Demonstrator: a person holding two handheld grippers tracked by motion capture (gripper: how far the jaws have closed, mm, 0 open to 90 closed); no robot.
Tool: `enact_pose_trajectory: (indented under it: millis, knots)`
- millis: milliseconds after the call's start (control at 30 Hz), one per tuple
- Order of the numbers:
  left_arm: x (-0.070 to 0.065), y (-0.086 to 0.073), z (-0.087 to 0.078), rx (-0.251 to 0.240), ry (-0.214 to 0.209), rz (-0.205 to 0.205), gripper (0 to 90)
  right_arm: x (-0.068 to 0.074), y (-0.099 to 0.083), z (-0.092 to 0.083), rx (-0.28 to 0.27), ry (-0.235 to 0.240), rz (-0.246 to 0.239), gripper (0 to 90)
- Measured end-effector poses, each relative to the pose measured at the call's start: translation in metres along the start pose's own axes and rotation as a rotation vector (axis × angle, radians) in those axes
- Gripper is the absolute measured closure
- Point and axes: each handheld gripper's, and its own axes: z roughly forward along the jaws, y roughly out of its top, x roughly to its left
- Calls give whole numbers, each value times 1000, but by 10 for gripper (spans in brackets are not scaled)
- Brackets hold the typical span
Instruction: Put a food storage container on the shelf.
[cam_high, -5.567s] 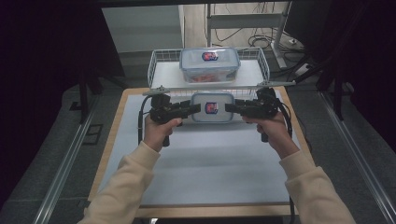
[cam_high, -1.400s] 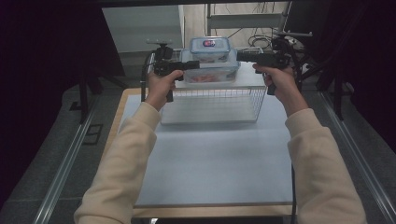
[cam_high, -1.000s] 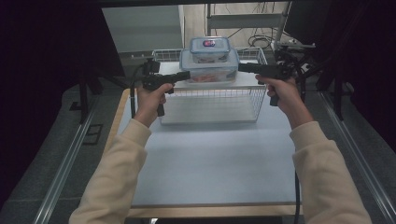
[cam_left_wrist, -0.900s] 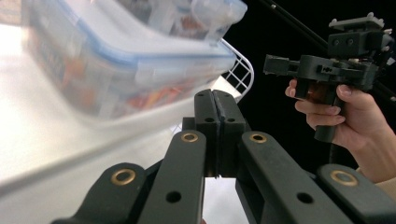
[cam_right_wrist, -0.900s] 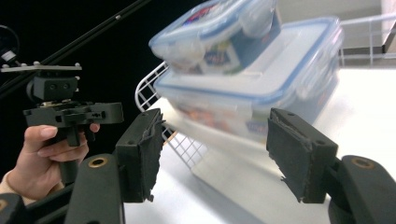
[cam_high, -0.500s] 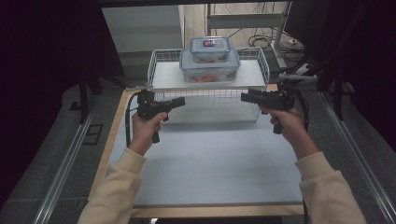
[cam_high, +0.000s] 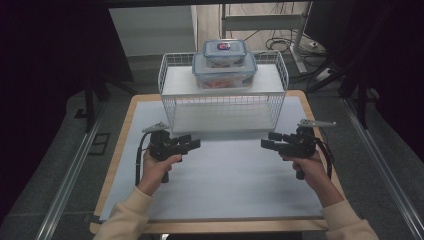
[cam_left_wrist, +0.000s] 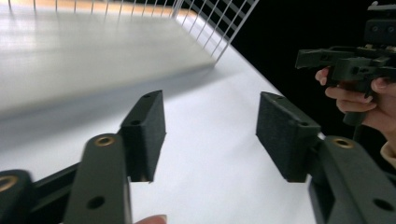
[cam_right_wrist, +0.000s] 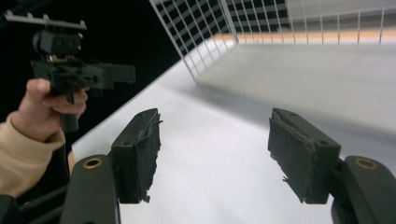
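Clear rectangular plastic containers (cam_high: 225, 69) stacked atop white wire rack (cam_high: 223, 95).

Contents of lower container (cam_high: 224, 76) indistinct

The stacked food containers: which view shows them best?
The high view: the small container sits on the large container, on top of the wire basket. The two gripper views catch the basket's mesh and the white mat, not the containers.
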Motion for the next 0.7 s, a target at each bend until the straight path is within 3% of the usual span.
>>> enact_pose_trajectory:
  millis: [267,367,467,700]
  knots:
    - [6,-35,5,27,37,-25,358,-2,-38,6,55,-19,6,334]
    - [5,-45,8,57,44,-8,350,-3,-46,10,71,-21,6,334]
    - [3,-47,8,62,55,2,346,-2,-50,12,80,-25,4,334]
    - [4,-47,7,58,63,6,332,1,-47,8,35,-23,-14,306]
